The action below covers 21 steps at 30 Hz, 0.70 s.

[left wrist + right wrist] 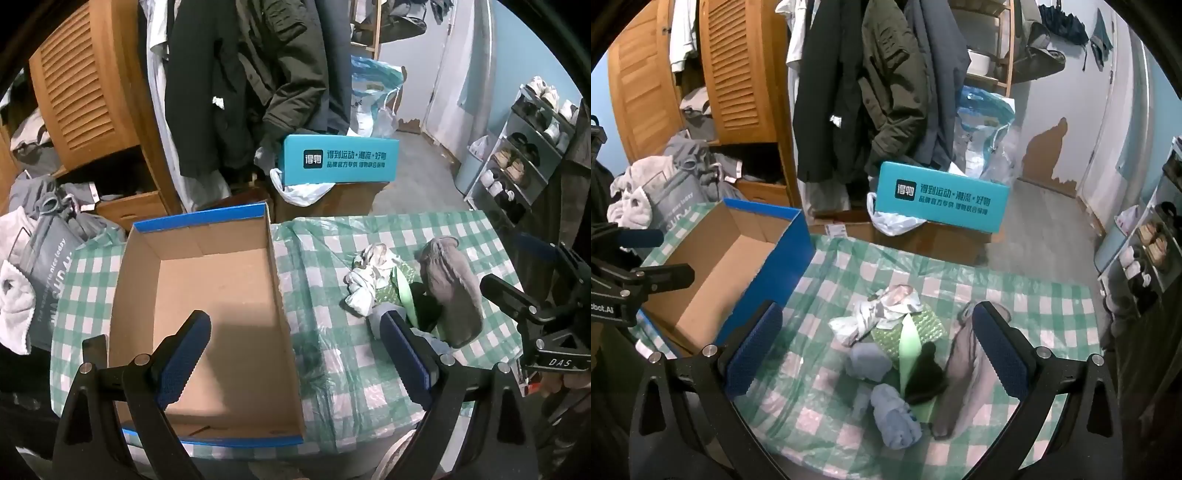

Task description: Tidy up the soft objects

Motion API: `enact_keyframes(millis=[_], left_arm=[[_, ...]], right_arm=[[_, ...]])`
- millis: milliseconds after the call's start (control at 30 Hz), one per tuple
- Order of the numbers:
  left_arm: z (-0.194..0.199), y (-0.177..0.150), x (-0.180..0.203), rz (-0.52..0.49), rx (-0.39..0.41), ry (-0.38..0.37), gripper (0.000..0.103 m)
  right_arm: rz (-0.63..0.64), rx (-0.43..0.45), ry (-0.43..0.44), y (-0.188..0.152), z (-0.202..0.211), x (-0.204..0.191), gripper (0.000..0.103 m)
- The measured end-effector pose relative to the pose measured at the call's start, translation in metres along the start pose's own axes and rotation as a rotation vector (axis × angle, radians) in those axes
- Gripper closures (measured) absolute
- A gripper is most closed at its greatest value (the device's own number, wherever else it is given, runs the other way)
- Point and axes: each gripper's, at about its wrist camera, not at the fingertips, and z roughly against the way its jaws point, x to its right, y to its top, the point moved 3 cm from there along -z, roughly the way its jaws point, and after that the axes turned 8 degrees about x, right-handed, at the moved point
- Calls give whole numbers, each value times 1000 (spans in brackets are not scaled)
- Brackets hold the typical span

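Soft objects (897, 354) heaped on checked cloth (1015, 291) | box (207, 302) beside | both grippers' fingers spread

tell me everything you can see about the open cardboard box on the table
The cardboard box is a shoebox-style tray, blue outside and plain brown inside, with a blue rim. It stands upright and lidless on the left part of the green checked tablecloth, and nothing shows inside it. The pile of soft items lies apart to its right. The left hand-held gripper hovers open above its near end, not touching.
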Motion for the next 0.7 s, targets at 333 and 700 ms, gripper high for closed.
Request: enact_keyframes(millis=[333, 700], left_arm=[[1, -6, 7, -4, 18, -26, 9], [5, 3, 3, -4, 30, -28, 9]], right_arm=[[3, 9, -13, -4, -2, 2, 1], [-20, -5, -10, -1, -1, 7, 1]])
